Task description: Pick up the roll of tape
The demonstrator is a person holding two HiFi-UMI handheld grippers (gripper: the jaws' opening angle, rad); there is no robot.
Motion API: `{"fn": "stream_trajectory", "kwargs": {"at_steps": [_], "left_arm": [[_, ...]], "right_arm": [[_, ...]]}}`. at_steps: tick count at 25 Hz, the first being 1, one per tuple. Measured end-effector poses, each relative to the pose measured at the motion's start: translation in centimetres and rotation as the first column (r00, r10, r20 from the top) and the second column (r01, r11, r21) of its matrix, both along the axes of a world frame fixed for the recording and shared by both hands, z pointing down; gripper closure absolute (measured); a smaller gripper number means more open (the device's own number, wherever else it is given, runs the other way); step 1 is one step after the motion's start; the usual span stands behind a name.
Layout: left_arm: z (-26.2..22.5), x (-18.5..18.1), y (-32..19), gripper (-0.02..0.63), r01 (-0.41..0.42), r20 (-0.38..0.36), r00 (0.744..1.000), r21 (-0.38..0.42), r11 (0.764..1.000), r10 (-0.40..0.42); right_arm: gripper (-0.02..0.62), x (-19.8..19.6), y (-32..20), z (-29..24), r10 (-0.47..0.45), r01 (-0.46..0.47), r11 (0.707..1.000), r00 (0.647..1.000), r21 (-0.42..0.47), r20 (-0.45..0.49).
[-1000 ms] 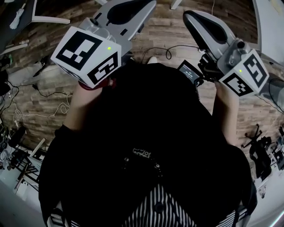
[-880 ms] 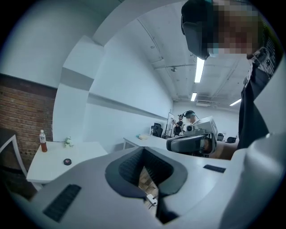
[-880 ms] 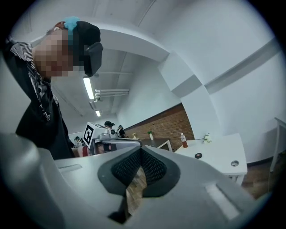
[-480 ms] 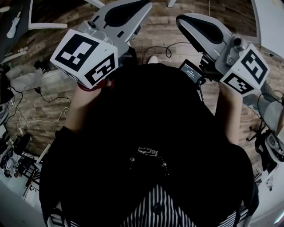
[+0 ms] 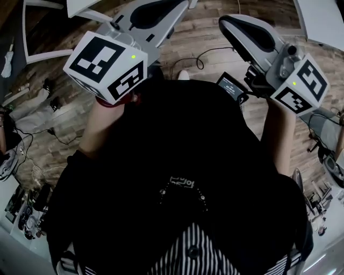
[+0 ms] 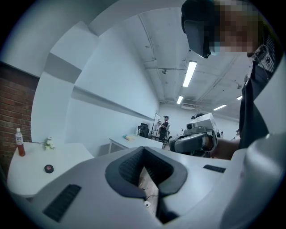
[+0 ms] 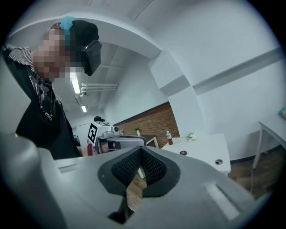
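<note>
The roll of tape (image 6: 48,168) is a small black ring lying on a white table (image 6: 27,179), far off at the left of the left gripper view. It shows again, tiny, as the roll of tape (image 7: 182,153) on the table (image 7: 201,150) in the right gripper view. Both grippers are held up in front of the person's chest, far from the table. My left gripper (image 5: 161,8) is shut with nothing in it. My right gripper (image 5: 230,22) is shut and empty too. The head view does not show the tape.
A red bottle (image 6: 18,142) and a small white flower (image 6: 49,143) stand at the table's far side. A round hole (image 7: 218,162) sits in the tabletop near the tape. Cables and gear (image 5: 32,134) lie on the wooden floor. People stand far back (image 6: 165,125).
The head view has swung, so the floor and the white table edges have shifted. The left gripper has drifted a little to the right. Both grippers stay shut.
</note>
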State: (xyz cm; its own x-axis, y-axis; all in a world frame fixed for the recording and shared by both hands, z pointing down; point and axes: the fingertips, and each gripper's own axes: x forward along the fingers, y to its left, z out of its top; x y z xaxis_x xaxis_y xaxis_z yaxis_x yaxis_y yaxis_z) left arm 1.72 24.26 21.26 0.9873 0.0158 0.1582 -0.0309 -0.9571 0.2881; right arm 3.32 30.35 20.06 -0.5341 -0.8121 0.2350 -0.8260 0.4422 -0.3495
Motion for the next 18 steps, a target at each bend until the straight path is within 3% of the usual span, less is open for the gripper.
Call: {"fn": "stream_trajectory", "kwargs": {"at_steps": [9, 13, 18], "left_arm": [[-1.3, 1.6, -1.9, 0.601, -0.095, -0.057, 0.994, -0.009, 0.995, 0.094], [0.2, 1.9, -6.5, 0.603, -0.104, -0.034, 0.994, 0.004, 0.995, 0.104], [-0.7, 0.7, -8.0, 0.603, -0.098, -0.029, 0.995, 0.02, 0.995, 0.098]], "right_arm": [[0.598, 0.8, -2.0, -1.3, 0.093, -0.093, 0.996, 0.996, 0.012, -0.005], [0.598, 0.9, -6.3, -0.6, 0.101, -0.101, 0.995, 0.994, -0.002, -0.041], [0.598, -0.7, -7.8, -2.0, 0.101, -0.101, 0.995, 0.994, 0.001, -0.039]]}}
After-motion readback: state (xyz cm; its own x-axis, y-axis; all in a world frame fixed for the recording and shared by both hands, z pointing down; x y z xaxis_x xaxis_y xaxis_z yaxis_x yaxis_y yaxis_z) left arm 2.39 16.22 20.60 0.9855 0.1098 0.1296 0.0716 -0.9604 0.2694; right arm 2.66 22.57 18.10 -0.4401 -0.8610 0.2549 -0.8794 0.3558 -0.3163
